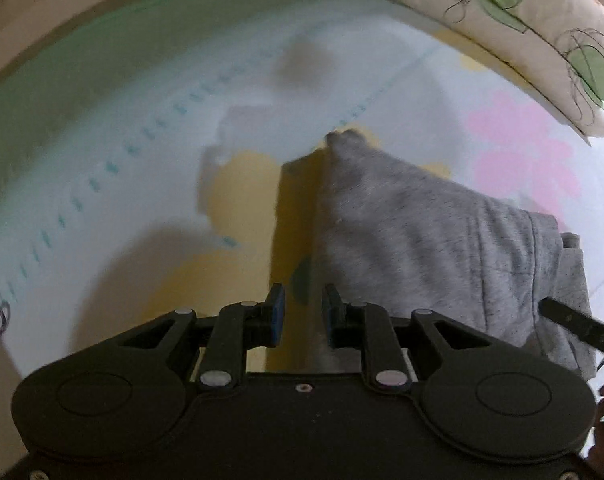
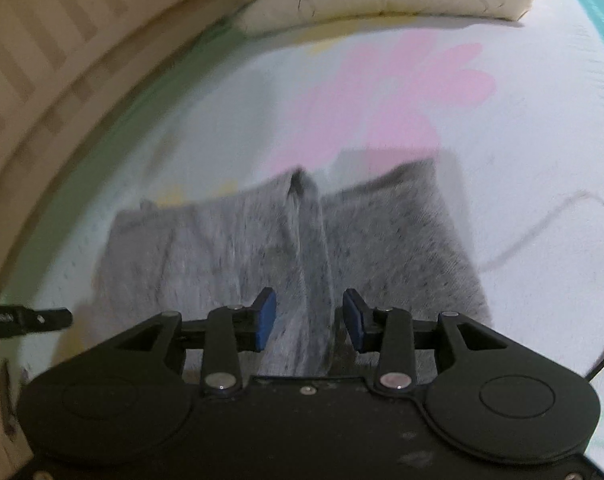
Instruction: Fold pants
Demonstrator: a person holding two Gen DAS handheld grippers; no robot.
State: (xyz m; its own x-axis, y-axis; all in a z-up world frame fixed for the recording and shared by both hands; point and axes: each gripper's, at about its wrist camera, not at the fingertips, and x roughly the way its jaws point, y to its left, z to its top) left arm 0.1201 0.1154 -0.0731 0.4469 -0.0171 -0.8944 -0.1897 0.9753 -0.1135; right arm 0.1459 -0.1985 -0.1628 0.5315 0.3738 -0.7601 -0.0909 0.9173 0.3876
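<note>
Grey marled fabric, the pants (image 2: 285, 248), is lying bunched on the pale bed sheet (image 2: 522, 140), partly over a pink flower print (image 2: 394, 92) and, in the left wrist view, beside a yellow patch (image 1: 245, 184). You are holding the right gripper (image 2: 309, 322) low over the cloth, its jaws standing apart with a raised ridge of the pants running up between the blue pads (image 2: 266, 320). The pads are not pressing on that ridge; whether they are brushing it is blurred beyond telling.

You are holding the left gripper (image 1: 303, 314) just beside the left edge of the pants (image 1: 422, 232), its jaws parted by a narrow gap and gripping nothing. The sheet's yellow print and a small dark green spot are showing through that gap. The cloth's edge is passing near the right-hand pad; contact is unclear.

A cream pillow (image 1: 502, 28) with green leaf drawings is resting at the far side of the bed. A thin dark cable (image 2: 574, 216) is trailing over the sheet to the right of the pants. A black bar-shaped part (image 2: 25, 320) is poking in at the left edge of the right wrist view.
</note>
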